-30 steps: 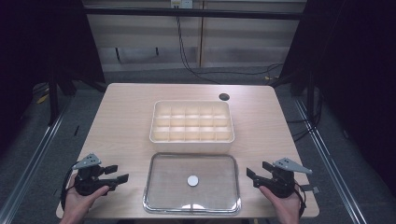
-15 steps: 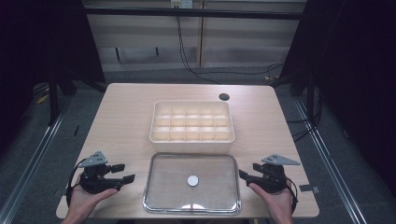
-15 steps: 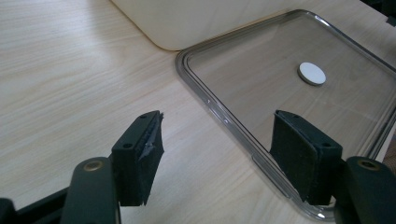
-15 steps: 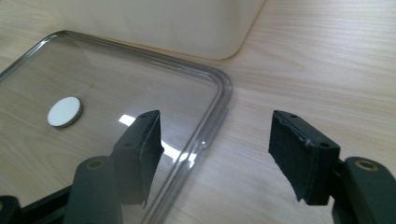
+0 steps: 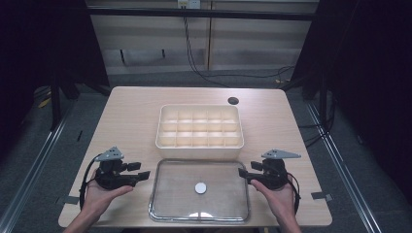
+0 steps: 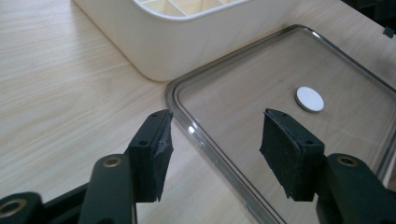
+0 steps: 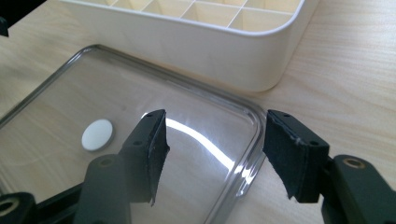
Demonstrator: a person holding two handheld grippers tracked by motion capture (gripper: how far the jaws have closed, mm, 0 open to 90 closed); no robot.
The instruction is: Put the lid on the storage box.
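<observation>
The clear lid (image 5: 199, 190) lies flat on the bench (image 5: 131, 114) between the two tongs, its long sides running from one to the other. The left tongs (image 5: 142, 171) sit just off its left edge, released, jaws spread wide; in the left gripper view (image 6: 215, 154) the lid's rounded rim (image 6: 205, 140) passes through the gap between the jaws, touched by neither. The right tongs (image 5: 243, 174) mirror them at the lid's right edge, also released; in the right gripper view (image 7: 215, 156) the lid's near corner (image 7: 247, 140) lies between the spread jaws, again apart from both. A hand (image 5: 99, 196) cradles the left tongs from below, and another hand (image 5: 279, 196) does the same on the right. Halfway between the tongs, a small white disc (image 5: 200, 188) sits at the middle of the lid. Beyond both tongs, just past the lid's far edge, stands a cream compartment tray (image 5: 199, 127) with a grid of open cells. Farther off, near the bench's far edge, is a small dark round hole (image 5: 233, 100).
</observation>
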